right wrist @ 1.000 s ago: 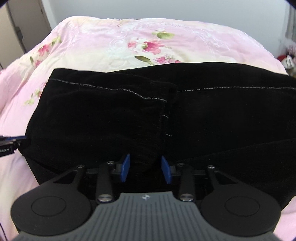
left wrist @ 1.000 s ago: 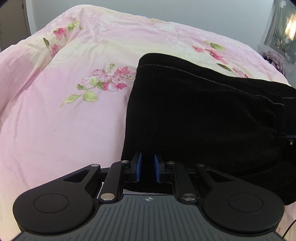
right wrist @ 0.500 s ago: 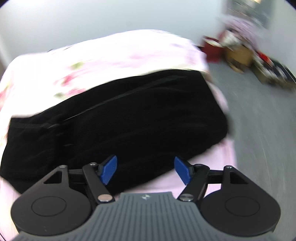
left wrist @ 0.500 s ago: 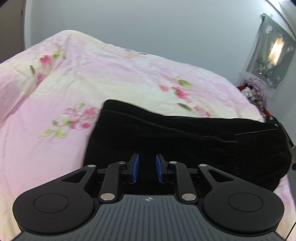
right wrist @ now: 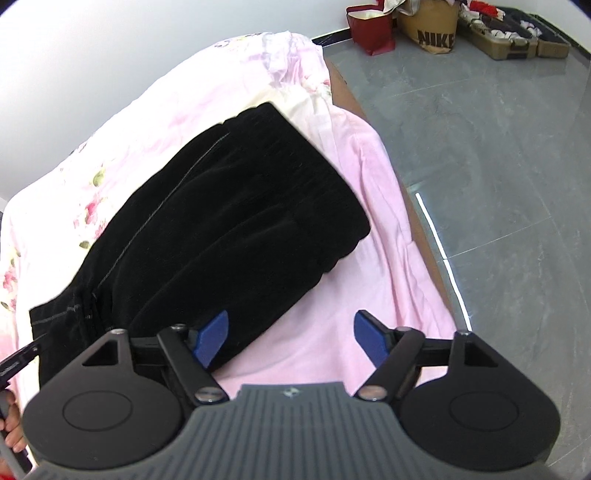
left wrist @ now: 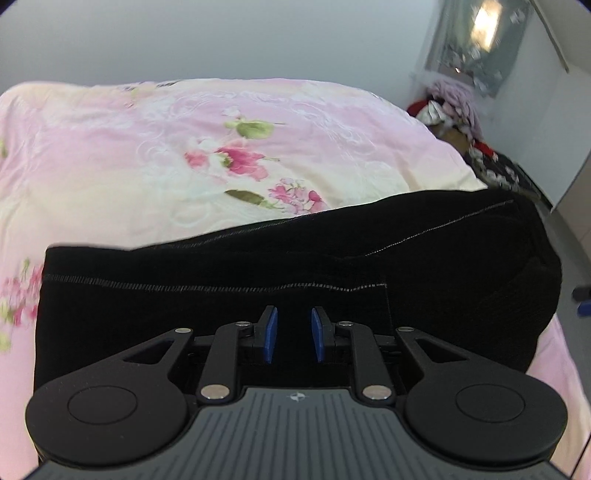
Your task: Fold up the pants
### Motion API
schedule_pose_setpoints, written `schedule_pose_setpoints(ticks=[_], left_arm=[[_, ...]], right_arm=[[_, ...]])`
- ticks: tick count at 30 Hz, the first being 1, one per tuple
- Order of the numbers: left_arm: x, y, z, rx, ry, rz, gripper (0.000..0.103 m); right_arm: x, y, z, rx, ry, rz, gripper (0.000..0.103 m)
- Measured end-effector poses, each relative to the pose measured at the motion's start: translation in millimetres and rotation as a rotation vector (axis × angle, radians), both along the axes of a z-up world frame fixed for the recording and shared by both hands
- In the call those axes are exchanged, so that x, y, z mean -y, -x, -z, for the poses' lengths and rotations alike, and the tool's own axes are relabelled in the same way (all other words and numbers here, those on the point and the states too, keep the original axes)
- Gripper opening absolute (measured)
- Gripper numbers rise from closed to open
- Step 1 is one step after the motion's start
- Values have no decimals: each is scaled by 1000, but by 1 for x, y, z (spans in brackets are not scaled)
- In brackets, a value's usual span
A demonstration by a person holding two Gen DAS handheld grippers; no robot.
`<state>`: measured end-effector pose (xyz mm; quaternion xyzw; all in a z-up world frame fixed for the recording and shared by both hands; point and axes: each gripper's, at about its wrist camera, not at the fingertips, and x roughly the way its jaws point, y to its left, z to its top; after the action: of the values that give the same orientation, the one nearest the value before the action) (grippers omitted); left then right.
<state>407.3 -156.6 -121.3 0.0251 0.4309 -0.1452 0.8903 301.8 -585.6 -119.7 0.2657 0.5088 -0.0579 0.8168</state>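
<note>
Pants: black pants (right wrist: 229, 221) lie folded lengthwise on pink floral quilt (left wrist: 155, 162), near bed edge.
Left gripper (left wrist: 293, 339): pads narrowly apart over dark cloth; whether it pinches fabric, cannot tell.
Right gripper (right wrist: 291, 338): jaws wide apart, empty, likely positioned for next fold.

A home bedroom: a bed under a pink floral quilt (left wrist: 221, 155) fills the frame, grey tiled floor (right wrist: 498, 166) at right, with a Nike paper bag (right wrist: 430, 26), red bag (right wrist: 371, 29) and open suitcase (right wrist: 517, 37) at upper right
</note>
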Motion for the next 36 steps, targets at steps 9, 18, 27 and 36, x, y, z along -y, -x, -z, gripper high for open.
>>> schedule_pose_setpoints(ticks=[9,18,27,36], left_arm=[[20,-22,40,-79,-94,10,22],[27,-29,30,-127,-154,58,22],[47,-37,-1,-117,-35,128,22],[72,-58,41,-165,-33,57,28]], right_arm=[[55,-21,26,64,-202,125,76],[77,-45,88,85,-405,192,63],[66,-56,94,141,-382,168,52],[37,-56,-3,238,-195,43,29]])
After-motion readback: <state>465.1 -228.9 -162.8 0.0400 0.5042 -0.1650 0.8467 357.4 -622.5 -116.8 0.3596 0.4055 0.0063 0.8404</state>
